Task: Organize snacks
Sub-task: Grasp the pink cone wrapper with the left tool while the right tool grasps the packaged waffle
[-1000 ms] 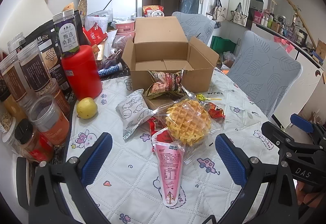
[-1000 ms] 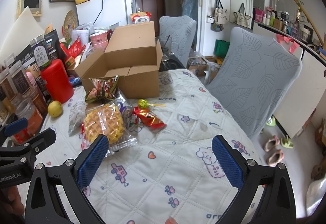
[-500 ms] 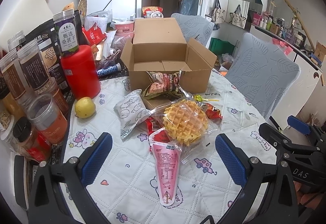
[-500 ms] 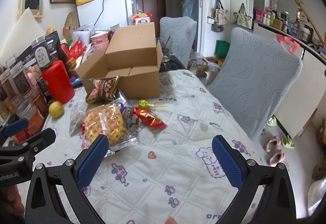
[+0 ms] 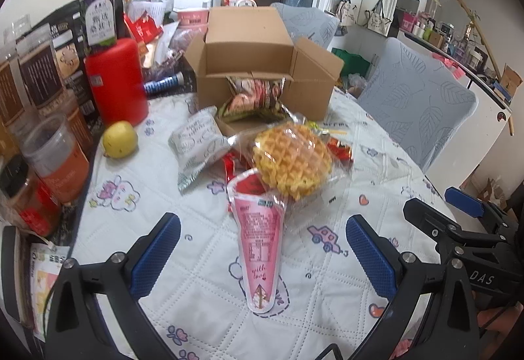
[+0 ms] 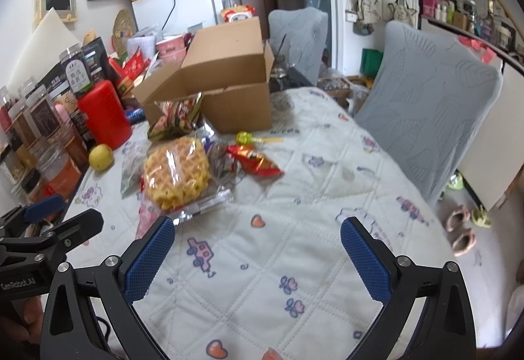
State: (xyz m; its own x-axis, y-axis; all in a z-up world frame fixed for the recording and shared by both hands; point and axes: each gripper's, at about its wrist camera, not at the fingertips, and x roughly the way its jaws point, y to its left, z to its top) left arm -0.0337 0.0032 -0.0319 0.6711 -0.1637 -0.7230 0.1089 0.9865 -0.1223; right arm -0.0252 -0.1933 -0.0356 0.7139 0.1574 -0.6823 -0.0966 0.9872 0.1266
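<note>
An open cardboard box [image 5: 262, 65] stands at the back of the quilted table [image 5: 203, 311]; it also shows in the right wrist view [image 6: 226, 88]. In front of it lie a chip bag [image 5: 255, 98], a wrapped waffle [image 5: 291, 160], a pink cone packet [image 5: 258, 245], a white patterned pouch [image 5: 196, 140], a red wrapper [image 6: 255, 160] and a lollipop [image 6: 244, 138]. My left gripper [image 5: 262, 257] is open around the pink cone's lower end, above it. My right gripper [image 6: 258, 257] is open and empty over bare quilt, right of the waffle [image 6: 177, 170].
A red canister [image 5: 114, 81], a lemon [image 5: 119, 139] and several jars [image 5: 55, 157] crowd the left edge. Grey covered chairs [image 6: 425, 104] stand at the right of the table. A white fridge [image 6: 177, 8] is behind.
My left gripper has drawn back and tilted down, so the pink cone now lies between its fingers. My right gripper has moved slightly forward and left toward the snacks.
</note>
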